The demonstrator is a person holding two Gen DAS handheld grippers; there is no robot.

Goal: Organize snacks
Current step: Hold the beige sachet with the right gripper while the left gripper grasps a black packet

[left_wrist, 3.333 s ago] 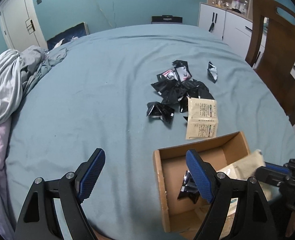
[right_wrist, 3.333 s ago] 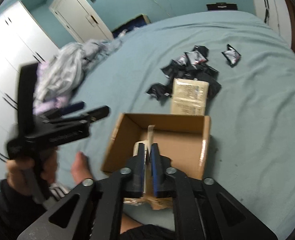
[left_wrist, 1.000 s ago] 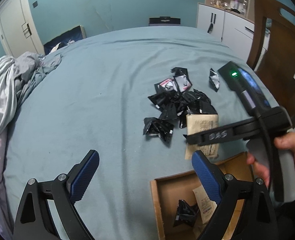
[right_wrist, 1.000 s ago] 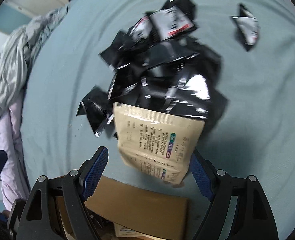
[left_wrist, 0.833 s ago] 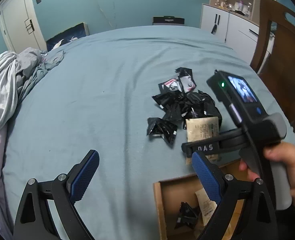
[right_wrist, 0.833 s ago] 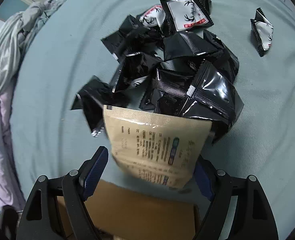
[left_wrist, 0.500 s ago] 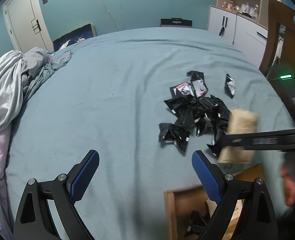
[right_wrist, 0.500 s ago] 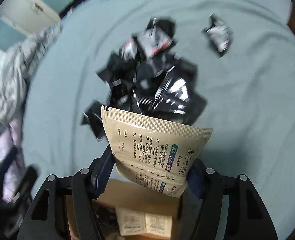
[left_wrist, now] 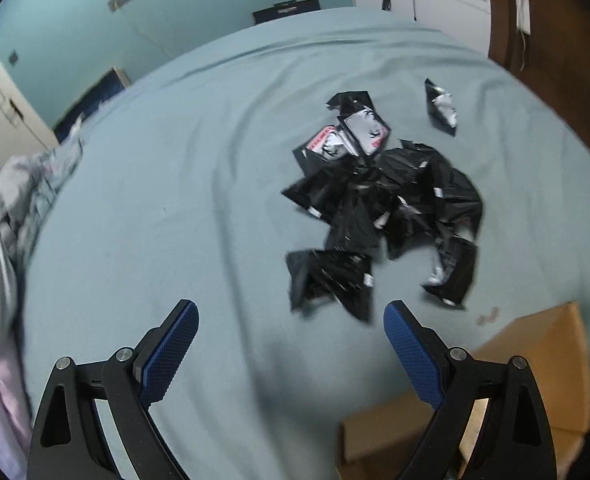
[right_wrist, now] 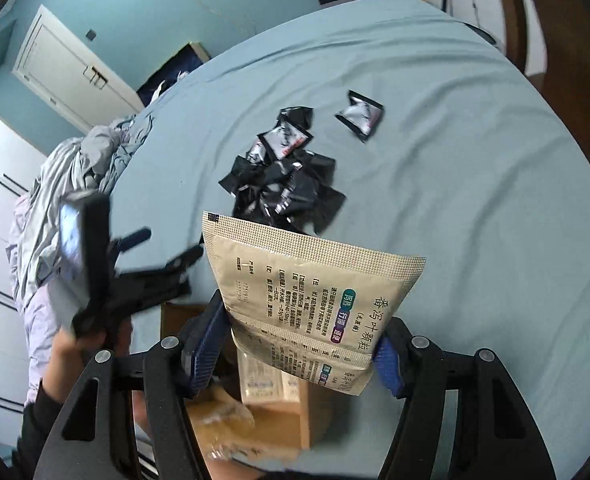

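My right gripper (right_wrist: 299, 338) is shut on a wide beige packet (right_wrist: 311, 292), gripped by its two side edges and held in the air above the cardboard box (right_wrist: 255, 420). Another beige packet (right_wrist: 263, 380) lies inside that box. A heap of black snack packets (right_wrist: 283, 188) rests on the blue bedsheet beyond. In the left wrist view the same heap (left_wrist: 383, 216) lies ahead of my left gripper (left_wrist: 291, 348), which is open and empty just short of the nearest black packet (left_wrist: 331, 280). The box's corner (left_wrist: 535, 380) sits at lower right.
One black packet (left_wrist: 441, 106) lies apart at the far right of the heap. Crumpled grey bedding (right_wrist: 83, 184) is piled at the bed's left. A wooden chair (left_wrist: 555, 40) and white cabinets stand at the right. A hand (right_wrist: 79, 356) holds the left gripper's handle.
My right gripper closed on the beige packet's sides, lifted it off the bed and carried it back over the box. My left gripper moved down and forward toward the black heap.
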